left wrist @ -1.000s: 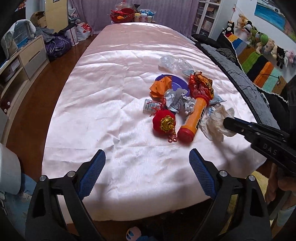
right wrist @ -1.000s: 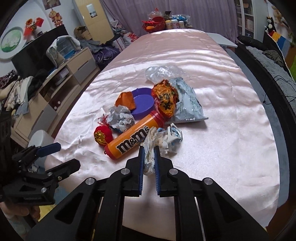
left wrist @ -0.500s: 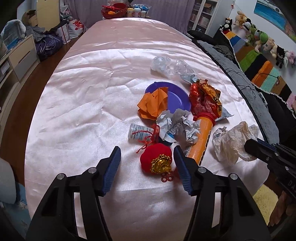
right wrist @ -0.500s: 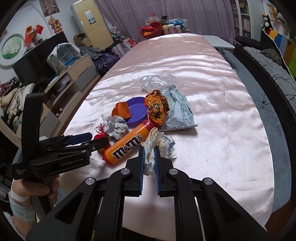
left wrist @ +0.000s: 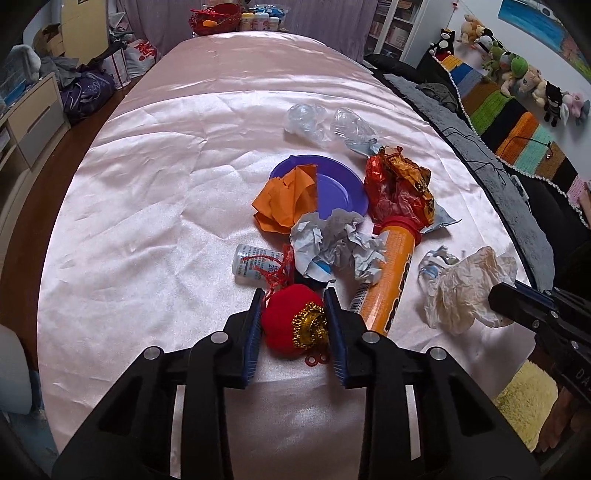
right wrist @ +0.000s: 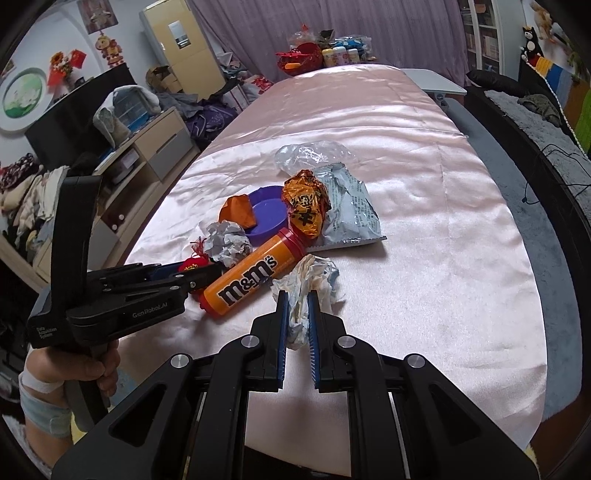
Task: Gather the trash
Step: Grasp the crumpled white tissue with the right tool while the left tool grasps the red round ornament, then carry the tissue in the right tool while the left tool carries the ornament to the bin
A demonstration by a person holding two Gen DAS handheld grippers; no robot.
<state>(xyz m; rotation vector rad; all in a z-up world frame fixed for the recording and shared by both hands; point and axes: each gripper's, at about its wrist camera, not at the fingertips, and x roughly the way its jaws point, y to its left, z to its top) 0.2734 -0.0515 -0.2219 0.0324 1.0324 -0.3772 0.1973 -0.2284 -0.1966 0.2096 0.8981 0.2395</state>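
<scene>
Left tongs are closed around the red lantern ornament on the counter; right tongs are clamped on crumpled tissue — tassel could get snagged, tissue torn.

A cluttered room around a long table draped in pink satin cloth

Purple curtains hang at the far end, ahead of the tool. Left of it stand a low drawer cabinet, a dark screen and a yellow cupboard on brown wood flooring. To the right, a striped knitted blanket carries plush toys; white bookshelves rise beyond.
</scene>
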